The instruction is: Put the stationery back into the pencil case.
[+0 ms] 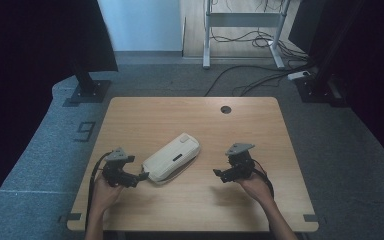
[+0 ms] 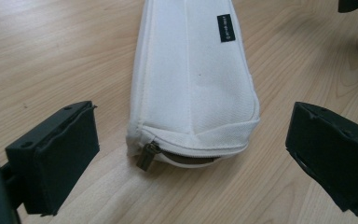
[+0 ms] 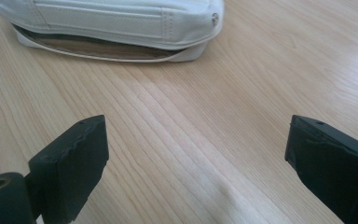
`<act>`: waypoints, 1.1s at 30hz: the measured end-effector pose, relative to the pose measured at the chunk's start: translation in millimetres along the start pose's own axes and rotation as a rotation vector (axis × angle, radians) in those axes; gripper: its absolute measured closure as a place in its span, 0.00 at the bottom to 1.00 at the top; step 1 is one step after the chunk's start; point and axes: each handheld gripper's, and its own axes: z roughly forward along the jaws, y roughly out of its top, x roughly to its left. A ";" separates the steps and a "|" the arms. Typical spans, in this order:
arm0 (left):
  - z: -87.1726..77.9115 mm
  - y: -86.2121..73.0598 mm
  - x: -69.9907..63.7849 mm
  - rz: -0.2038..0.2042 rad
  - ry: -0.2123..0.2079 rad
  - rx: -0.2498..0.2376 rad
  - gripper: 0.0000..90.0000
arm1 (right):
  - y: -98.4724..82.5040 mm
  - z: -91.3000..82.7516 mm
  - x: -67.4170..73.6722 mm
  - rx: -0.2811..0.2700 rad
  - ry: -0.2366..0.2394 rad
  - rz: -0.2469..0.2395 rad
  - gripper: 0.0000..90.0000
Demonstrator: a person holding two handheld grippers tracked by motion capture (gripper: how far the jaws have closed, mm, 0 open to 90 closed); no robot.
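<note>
Two wide-open claws point(image 1: 141, 178) point(image 1: 216, 173), nothing held

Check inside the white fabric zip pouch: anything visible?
White fabric zip pouch lies on the wooden table, zipper partly open. The gap shows tan lining; any contents are hidden by the fabric.

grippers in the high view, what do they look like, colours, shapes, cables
Both are black. The left gripper and right gripper each carry a grey three-cornered plate on top and trail a black cable back along the forearm. Close up, the jaws are blocky with square black pads, worn at the edges. The forearms show no sleeves.
</note>
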 end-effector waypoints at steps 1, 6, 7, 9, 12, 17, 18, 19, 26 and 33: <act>-1.1 -1.0 1.2 -0.003 0.001 -0.003 0.03 | -1.1 -2.2 -1.0 -0.002 -0.004 -0.002 0.07; -7.5 -6.8 7.0 -0.022 0.025 0.000 0.01 | -8.7 -12.0 -4.3 -0.006 -0.023 0.001 0.07; -8.3 -7.7 7.8 -0.023 0.027 -0.001 0.01 | -10.5 -13.7 -4.9 -0.002 -0.026 0.001 0.07; -9.6 -10.8 9.7 -0.030 0.035 -0.003 0.00 | -14.2 -16.6 -6.3 0.002 -0.033 0.004 0.07; -9.0 -14.4 11.9 -0.034 0.048 0.019 0.00 | -20.1 -21.0 -8.6 -0.001 -0.042 0.016 0.07; -3.3 -24.3 18.3 -0.046 0.087 0.057 0.00 | -31.4 -25.4 -12.2 -0.008 -0.052 0.035 0.07; -2.2 -26.4 19.9 -0.050 0.091 0.059 0.00 | -34.1 -25.9 -13.0 -0.008 -0.055 0.039 0.07; -1.3 -28.4 21.3 -0.053 0.094 0.063 0.00 | -36.9 -26.2 -13.9 -0.011 -0.059 0.044 0.07; 6.3 -38.0 26.9 -0.071 0.110 0.083 0.00 | -59.9 -26.2 -21.7 -0.009 -0.084 0.094 0.07; 11.9 -45.6 31.1 -0.087 0.121 0.085 0.00 | -83.9 -24.9 -27.0 -0.009 -0.100 0.150 0.07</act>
